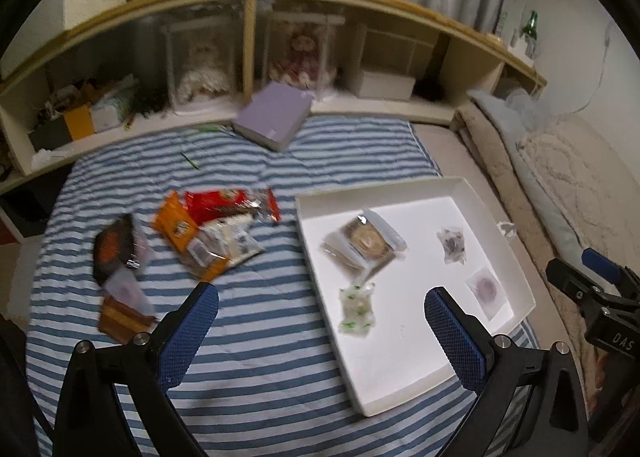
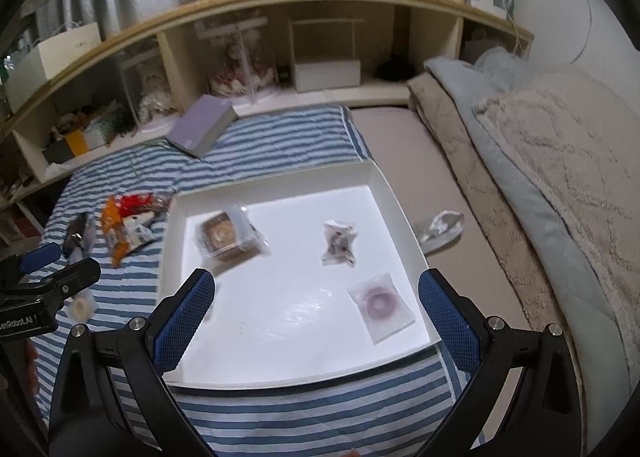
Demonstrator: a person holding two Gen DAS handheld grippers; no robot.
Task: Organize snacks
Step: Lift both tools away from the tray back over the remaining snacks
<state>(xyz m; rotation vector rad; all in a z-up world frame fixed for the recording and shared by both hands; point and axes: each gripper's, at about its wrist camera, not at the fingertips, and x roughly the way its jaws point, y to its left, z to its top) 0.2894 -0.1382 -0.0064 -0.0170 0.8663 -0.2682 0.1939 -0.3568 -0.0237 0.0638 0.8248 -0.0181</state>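
Note:
A white tray (image 1: 516, 257) lies on the striped blanket and holds a cookie pack (image 1: 364, 243), a green-dotted candy pack (image 1: 357, 309), a small dark candy pack (image 1: 453, 245) and a purple ring pack (image 1: 486, 289). A pile of snacks (image 1: 212, 229) lies left of the tray, with a dark pack (image 1: 114, 247) further left. My left gripper (image 1: 320, 301) is open and empty, above the tray's near left edge. My right gripper (image 2: 316, 291) is open and empty over the tray (image 2: 404, 217), near the purple ring pack (image 2: 380, 307).
A purple box (image 1: 276, 115) leans at the shelf headboard (image 1: 248, 57). Folded blankets (image 2: 540, 161) lie to the right. A crumpled clear wrapper (image 2: 440, 227) lies on the mattress beside the tray. The striped blanket (image 1: 256, 369) has room in front.

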